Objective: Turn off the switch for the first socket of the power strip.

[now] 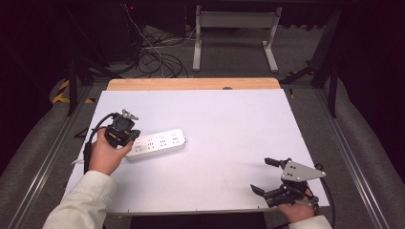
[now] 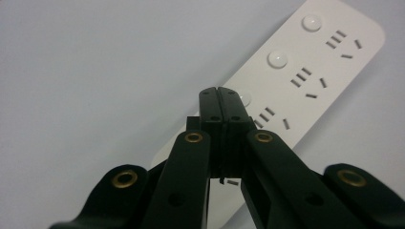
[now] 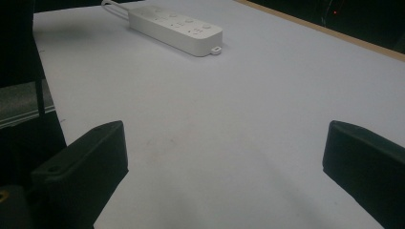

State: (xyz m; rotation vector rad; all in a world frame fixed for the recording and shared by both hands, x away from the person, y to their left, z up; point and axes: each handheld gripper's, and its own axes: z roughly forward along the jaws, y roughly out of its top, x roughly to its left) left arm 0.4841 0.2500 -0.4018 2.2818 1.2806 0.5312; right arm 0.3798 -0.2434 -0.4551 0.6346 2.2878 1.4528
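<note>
1. The left gripper (image 2: pixel 221 93) is clenched, jaws pressed flat together with nothing between them, tips poised over the near end of the white power strip (image 1: pixel 157 143), by one of its round switch buttons.
2. The strip lies flat just ahead of it; whether the tips touch it I cannot quite tell.
3. The right gripper (image 1: pixel 268 175) rests well apart with its jaws spread wide.
4. A skewed push could slide the light strip rather than press a button.
5. Beneath is a white table top (image 1: pixel 229 138); beyond it, a dim floor with tangled cables (image 1: pixel 155 59).
</note>
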